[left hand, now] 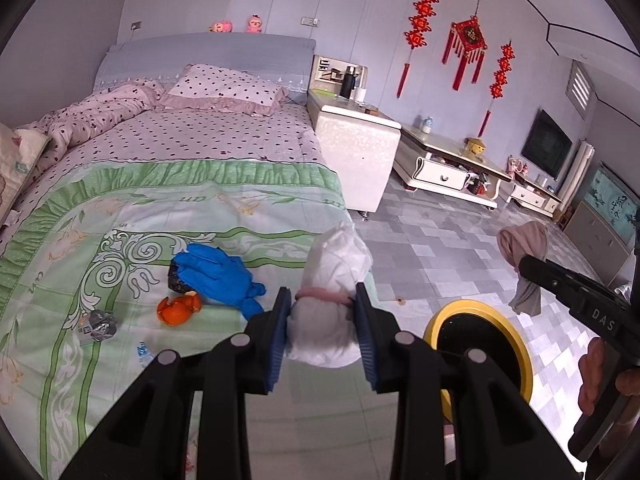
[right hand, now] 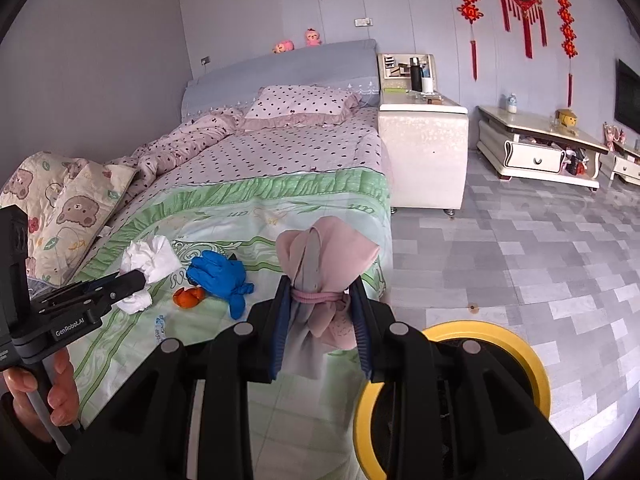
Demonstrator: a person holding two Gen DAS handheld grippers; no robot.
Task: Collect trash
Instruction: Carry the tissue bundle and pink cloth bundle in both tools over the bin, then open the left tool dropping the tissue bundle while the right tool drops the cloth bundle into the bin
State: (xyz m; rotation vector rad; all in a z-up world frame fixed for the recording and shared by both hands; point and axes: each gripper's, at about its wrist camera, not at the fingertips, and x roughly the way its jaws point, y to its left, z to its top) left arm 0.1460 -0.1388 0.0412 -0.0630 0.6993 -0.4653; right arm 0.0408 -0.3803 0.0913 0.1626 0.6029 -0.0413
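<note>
Left gripper clamped on a white crumpled cloth bundle tied with a pink band, held above the edge of the green floral bedspread. Right gripper clamped on a pink-grey cloth bundle with pink band, near the round yellow-rimmed bin. Blue rubber glove, orange peel, crumpled foil lie on the bedspread.

Your left gripper is showing matt black plastic with ribbed blue rubbery pads, and it is pinching a crinkled white paper wad bound by a pink elastic. Your right gripper is squeezing a soft pink and grey cloth bundle. The bed is wearing printed cotton-like cloth, matt and slightly rumpled. On it, a blue glove is looking rubbery, and a foil scrap is glinting. The bin rim is looking like smooth yellow plastic.
</note>
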